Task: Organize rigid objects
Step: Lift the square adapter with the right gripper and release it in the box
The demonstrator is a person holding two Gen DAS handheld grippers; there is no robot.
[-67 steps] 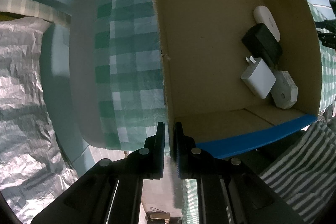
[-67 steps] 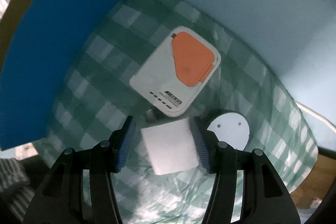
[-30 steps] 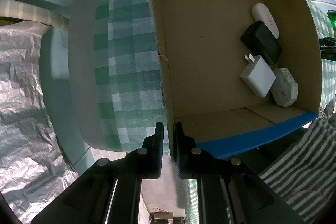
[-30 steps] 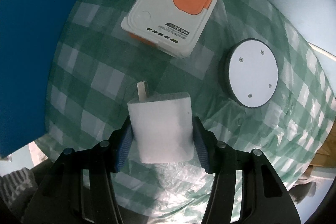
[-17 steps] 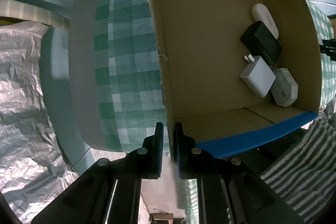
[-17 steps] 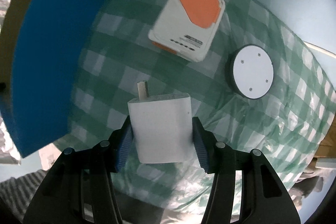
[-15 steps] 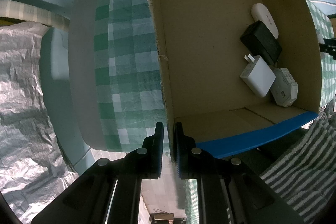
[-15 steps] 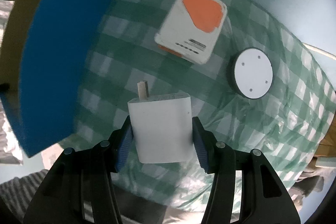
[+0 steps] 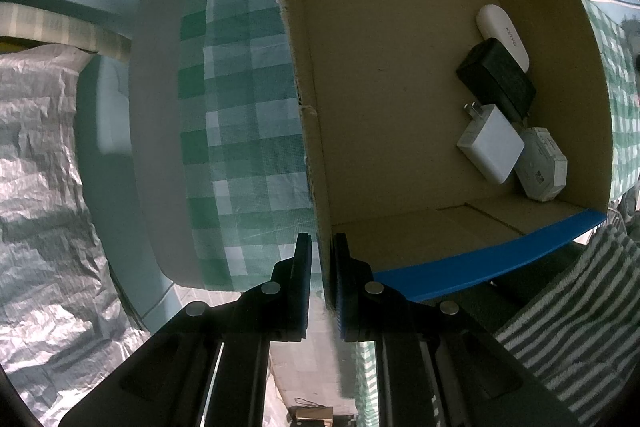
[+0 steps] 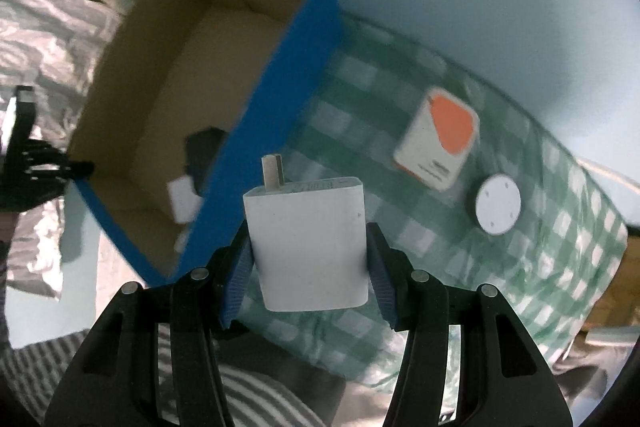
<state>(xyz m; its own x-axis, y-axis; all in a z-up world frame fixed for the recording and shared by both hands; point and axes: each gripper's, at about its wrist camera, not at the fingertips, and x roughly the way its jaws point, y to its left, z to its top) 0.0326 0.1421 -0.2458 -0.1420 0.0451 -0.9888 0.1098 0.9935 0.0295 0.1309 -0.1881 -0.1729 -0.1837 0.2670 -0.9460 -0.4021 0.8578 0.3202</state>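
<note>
Biggest change is in your right wrist view: the cardboard box (image 10: pixel 224 75) with blue outer walls now fills the left half of the frame, open top visible. A second ago only a blue wall showed at the left edge. So your right hand has come up and away from the surface (image 10: pixel 520 267) with the green checked cloth.

White-and-orange device (image 10: pixel 438 143) and round white puck (image 10: pixel 498 205) have shrunk and shifted to the right of frame; both lie on the cloth, apart from each other. View is motion-blurred.

Your right gripper (image 10: pixel 308 263) has its fingers pinching the white charger (image 10: pixel 308 247) on both flanks, prongs pointing away from the camera, same grip as before. The charger is off the cloth, in the air just outside the box's blue wall, not over the opening.

Left wrist view is unchanged. Your left gripper (image 9: pixel 322 263) has its fingers nearly pressed together, clamped on the box's near wall edge, pointing straight down.

Inside the box, along the far side: white oval case (image 9: pixel 503 37), black adapter (image 9: pixel 496 79), a second white charger (image 9: pixel 490 149), small white box-shaped unit (image 9: pixel 542 169), clustered and touching or nearly so. Same layout as earlier.
</note>
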